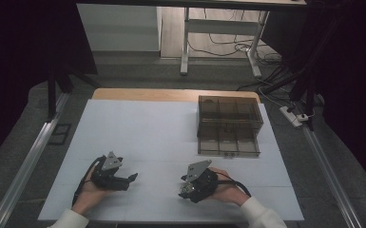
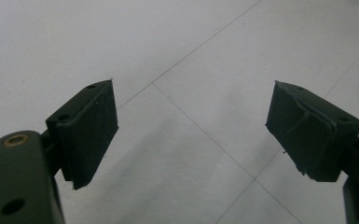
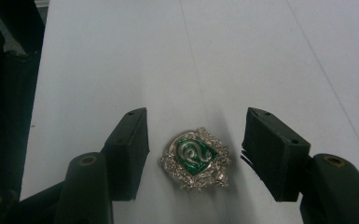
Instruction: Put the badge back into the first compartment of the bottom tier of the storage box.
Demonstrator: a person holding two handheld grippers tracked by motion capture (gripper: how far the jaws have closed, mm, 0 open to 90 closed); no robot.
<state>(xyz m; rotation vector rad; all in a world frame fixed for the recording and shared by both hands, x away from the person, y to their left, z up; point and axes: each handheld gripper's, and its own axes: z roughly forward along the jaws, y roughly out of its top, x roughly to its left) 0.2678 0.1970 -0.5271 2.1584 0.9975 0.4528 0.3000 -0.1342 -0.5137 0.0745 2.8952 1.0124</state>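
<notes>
A silver badge [image 3: 195, 158] with a green enamel shield and a silver snake lies flat on the white table [image 3: 242, 56]. My right gripper [image 3: 196, 125] is open around it, one jaw on each side, with a gap between each pad and the badge. In the high view the right gripper [image 1: 185, 189] is held low over the table's near middle, pointing left and toward the person. My left gripper [image 1: 132, 178] rests at the near left, pointing right. Its jaws [image 2: 191, 121] stand wide open over bare white surface with nothing between them.
A brown see-through drawer box [image 1: 228, 126] with small compartments stands at the far right of the table [image 1: 138, 128], its lower drawer pulled out toward me. Beyond the table's wooden far edge [image 1: 171, 94] are desk legs and floor cables.
</notes>
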